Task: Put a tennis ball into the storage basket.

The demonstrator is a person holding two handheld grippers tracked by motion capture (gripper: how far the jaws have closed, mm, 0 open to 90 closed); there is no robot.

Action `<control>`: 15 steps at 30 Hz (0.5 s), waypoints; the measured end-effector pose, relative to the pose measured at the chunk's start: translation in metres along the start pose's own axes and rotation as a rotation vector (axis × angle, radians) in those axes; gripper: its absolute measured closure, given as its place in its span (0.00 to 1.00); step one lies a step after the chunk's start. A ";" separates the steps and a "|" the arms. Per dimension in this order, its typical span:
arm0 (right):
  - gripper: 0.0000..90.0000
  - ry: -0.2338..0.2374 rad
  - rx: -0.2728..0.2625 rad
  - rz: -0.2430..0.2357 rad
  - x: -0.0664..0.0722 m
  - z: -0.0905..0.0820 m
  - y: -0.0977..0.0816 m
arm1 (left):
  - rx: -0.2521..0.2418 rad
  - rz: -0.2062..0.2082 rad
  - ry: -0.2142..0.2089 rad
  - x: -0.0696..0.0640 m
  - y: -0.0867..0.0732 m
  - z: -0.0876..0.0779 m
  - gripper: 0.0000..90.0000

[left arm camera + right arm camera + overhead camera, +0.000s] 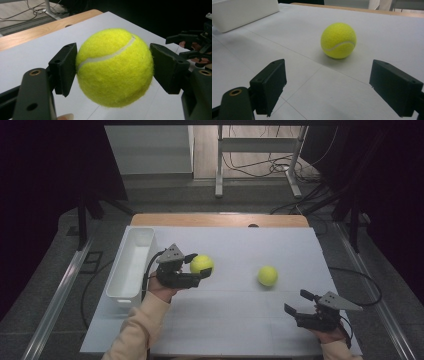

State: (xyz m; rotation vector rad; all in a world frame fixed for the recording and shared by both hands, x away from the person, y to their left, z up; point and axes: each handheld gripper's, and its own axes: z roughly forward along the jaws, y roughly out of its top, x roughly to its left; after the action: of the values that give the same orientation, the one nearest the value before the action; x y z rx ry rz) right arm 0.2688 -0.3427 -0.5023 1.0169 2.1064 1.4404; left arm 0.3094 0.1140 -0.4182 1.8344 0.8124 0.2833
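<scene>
Left gripper (199, 265), left-centre of the high view, has a yellow tennis ball (202, 264) clamped btwn both jaws; in the left gripper view the ball (114, 67) is off the white table sheet (240, 315), pads touching each side. White bin (131, 265) just left of it. Second tennis ball (268, 276) sits right of centre on the sheet, alone. Right gripper (300, 302), lower right, jaws wide apart, holding nothing; that ball (338, 40) lies ahead of them, upper centre in the right gripper view.
</scene>
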 end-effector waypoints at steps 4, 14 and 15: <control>0.16 0.001 0.003 -0.001 0.000 0.000 0.000 | -0.009 -0.004 0.008 0.003 0.001 -0.003 0.30; 0.16 0.001 0.003 -0.001 0.000 0.000 0.000 | -0.028 -0.010 0.028 0.008 0.002 -0.011 0.30; 0.16 0.001 0.002 -0.001 0.000 0.000 0.000 | -0.029 -0.011 0.029 0.008 0.003 -0.011 0.30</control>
State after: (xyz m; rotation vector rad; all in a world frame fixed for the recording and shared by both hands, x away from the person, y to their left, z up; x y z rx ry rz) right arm 0.2685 -0.3427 -0.5022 1.0161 2.1096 1.4384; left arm 0.3103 0.1273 -0.4127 1.8016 0.8339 0.3143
